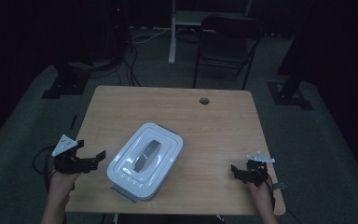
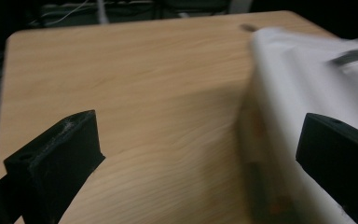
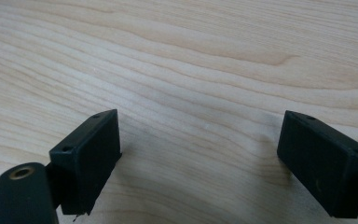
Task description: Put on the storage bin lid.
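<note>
Black jaws of the left gripper [image 2: 186, 158] stand wide apart in the left gripper view, with bare wood between them and nothing held. The white box blurs in just past the right-hand jaw, close but apart from it.

Left gripper [image 1: 91, 161], high view: at the tabletop's left edge, toward the near corner, pointing at the box. Nothing gripped.

Right gripper [image 1: 242, 173], high view: low over the near right corner of the table [image 1: 214, 130], well apart from the box. In the right gripper view its jaws [image 3: 200, 163] are spread wide over plain wood grain, holding nothing.

White lidded box [image 1: 145, 159]: lies on the near-left part of the tabletop, turned on a slant to the edges, one short end pointing at the near edge. Grey handle [image 1: 148, 155] lies flat in a recess along the middle of the lid. A grey clip [image 1: 122, 192] shows at the near short end; the far end seems to have one too, but it is too dim to be sure.

Handling, as judged: hard plastic shell, stiff, smooth and likely slippery on its rounded walls. Weight unknown, since contents are hidden. The body looks too broad for one jaw span. Best holds would be the handle, once raised, or the end clips. Steadying one end while working the other should stop it sliding on the wood.
</note>
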Motion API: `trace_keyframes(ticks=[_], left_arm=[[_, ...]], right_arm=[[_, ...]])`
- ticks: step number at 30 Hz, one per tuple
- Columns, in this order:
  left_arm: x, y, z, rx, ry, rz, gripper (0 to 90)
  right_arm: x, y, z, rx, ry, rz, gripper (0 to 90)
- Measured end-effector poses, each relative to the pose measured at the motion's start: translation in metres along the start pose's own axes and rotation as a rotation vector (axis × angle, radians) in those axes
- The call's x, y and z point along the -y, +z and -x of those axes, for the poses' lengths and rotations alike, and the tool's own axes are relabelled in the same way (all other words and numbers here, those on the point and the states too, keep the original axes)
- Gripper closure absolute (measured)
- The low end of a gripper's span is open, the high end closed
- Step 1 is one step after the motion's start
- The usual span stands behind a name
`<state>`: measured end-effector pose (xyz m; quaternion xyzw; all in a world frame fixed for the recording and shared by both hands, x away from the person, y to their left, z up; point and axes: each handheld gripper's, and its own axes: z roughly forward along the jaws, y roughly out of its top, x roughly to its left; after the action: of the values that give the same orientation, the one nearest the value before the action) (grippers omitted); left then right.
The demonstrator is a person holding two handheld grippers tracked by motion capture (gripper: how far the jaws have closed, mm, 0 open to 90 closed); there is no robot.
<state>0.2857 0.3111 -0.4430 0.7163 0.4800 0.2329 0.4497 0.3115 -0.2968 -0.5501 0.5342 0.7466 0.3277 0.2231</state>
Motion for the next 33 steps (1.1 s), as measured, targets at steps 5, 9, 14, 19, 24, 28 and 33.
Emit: trace_keyframes(ticks=[5, 9, 14, 19, 24, 28, 33], left_arm=[[0.028, 0.020, -0.015, -0.026, -0.035, -0.053, 0.5], [0.050, 0.042, -0.014, -0.028, -0.034, -0.120, 0.5], [0.062, 0.062, 0.005, -0.003, 0.026, -0.169, 0.5], [0.064, 0.067, 0.015, 0.034, 0.021, -0.168, 1.1], [0.070, 0.064, 0.023, 0.042, 0.010, -0.184, 1.1], [0.076, 0.062, 0.037, 0.037, -0.002, -0.163, 1.1], [0.080, 0.064, 0.062, 0.023, 0.040, -0.178, 1.1]], right_arm=[[0.000, 0.000, -0.001, 0.004, -0.004, -0.004, 12.6], [0.000, 0.000, -0.001, 0.004, -0.004, -0.005, 12.6], [0.000, 0.000, -0.001, 0.004, -0.003, -0.006, 12.6], [0.000, 0.000, -0.001, 0.004, -0.003, -0.005, 12.6], [0.000, 0.000, -0.001, 0.004, -0.003, -0.006, 12.6], [0.000, 0.000, -0.001, 0.005, -0.004, -0.006, 12.6], [0.000, 0.000, -0.002, 0.005, -0.003, -0.006, 12.6]])
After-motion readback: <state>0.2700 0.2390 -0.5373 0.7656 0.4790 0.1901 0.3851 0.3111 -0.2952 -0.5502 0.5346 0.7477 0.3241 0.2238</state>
